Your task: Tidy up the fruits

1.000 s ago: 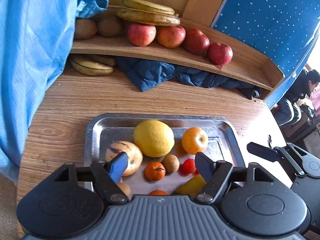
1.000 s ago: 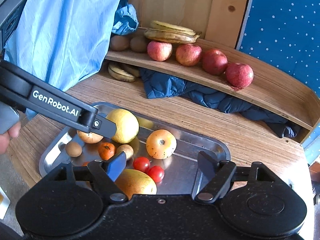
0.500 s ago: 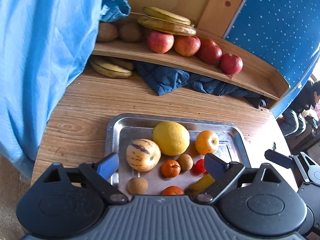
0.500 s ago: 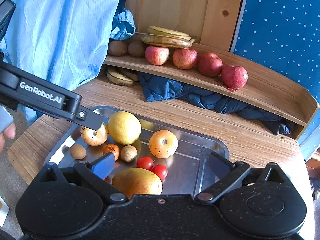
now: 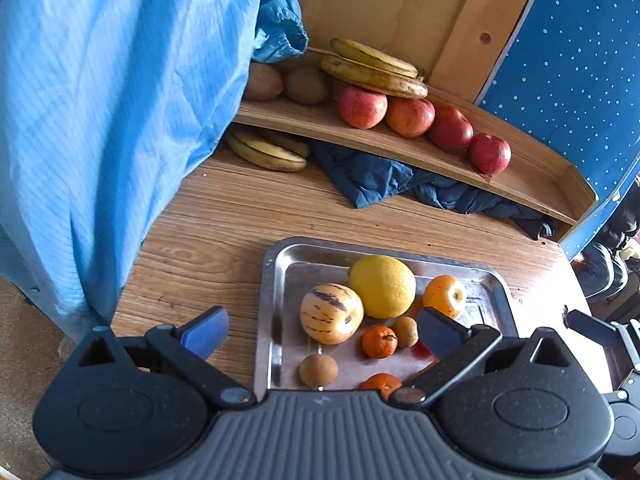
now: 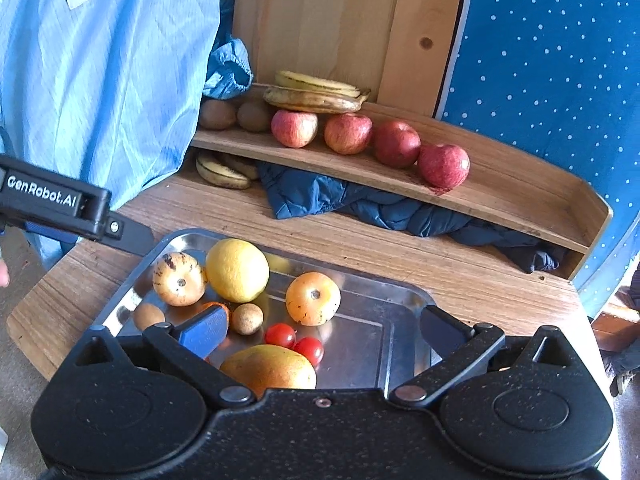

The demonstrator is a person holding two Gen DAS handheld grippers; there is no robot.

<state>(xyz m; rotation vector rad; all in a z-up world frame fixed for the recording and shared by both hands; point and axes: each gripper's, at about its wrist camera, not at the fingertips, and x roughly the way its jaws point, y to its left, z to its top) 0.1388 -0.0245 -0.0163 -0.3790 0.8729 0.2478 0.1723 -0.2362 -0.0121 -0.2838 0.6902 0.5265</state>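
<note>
A steel tray (image 5: pixel 276 280) on the wooden table holds loose fruit: a big yellow citrus (image 5: pixel 382 286), a striped melon (image 5: pixel 332 314), an orange round fruit (image 5: pixel 445 296), two tangerines (image 5: pixel 380 342) and small brown fruits (image 5: pixel 318 370). The right wrist view adds a mango (image 6: pixel 268 370) and two cherry tomatoes (image 6: pixel 280 335) at the tray's near edge. My left gripper (image 5: pixel 320 332) hangs open above the tray's near-left corner, holding nothing. Over the near edge, above the mango, my right gripper (image 6: pixel 322 330) is open and empty too.
A curved wooden shelf (image 5: pixel 400 152) at the back carries several apples (image 5: pixel 362 107), bananas (image 5: pixel 372 72) and kiwis (image 5: pixel 306 85). More bananas (image 5: pixel 264 152) and a dark blue cloth (image 5: pixel 380 176) lie under it. Light blue fabric (image 5: pixel 100 120) hangs at the left.
Both grippers have drawn back from the tray and their jaws have spread wider. The left one has also shifted left, off the striped melon. The fruit has not moved.
</note>
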